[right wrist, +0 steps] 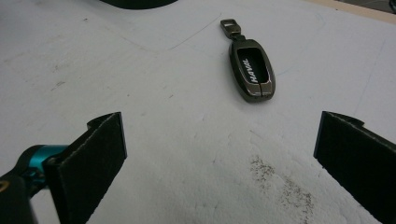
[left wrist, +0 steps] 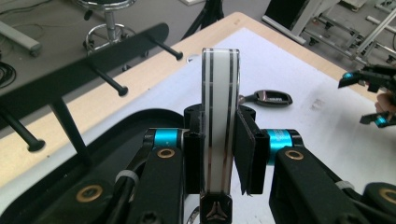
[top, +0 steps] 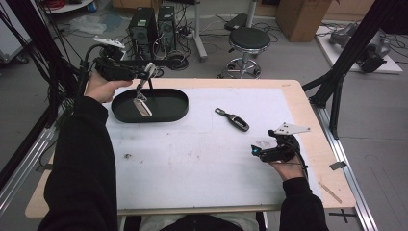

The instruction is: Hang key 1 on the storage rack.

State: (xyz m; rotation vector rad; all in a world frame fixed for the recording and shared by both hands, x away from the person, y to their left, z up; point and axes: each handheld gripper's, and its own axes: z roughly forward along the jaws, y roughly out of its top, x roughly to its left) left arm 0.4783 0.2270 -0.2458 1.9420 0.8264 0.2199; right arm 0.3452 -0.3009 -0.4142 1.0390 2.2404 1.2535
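While my left gripper (left wrist: pixel 219 154) pinches the white, silver-striped key fob (left wrist: pixel 220 116) above the black oval tray (top: pixel 175 103), my right gripper (right wrist: pixel 219 154) rests low, jaws spread.

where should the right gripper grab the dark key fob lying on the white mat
Grip the key fob across its wide oval body, coming straight down from above with a jaw on each long side. It lies flat on the mat, and its ring end is thin. The right gripper is already open.

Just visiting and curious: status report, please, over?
Left gripper shut on white key fob, lifted above black tray. Right gripper open, resting on mat. Dark key fob lies ahead of it, nothing in the way.
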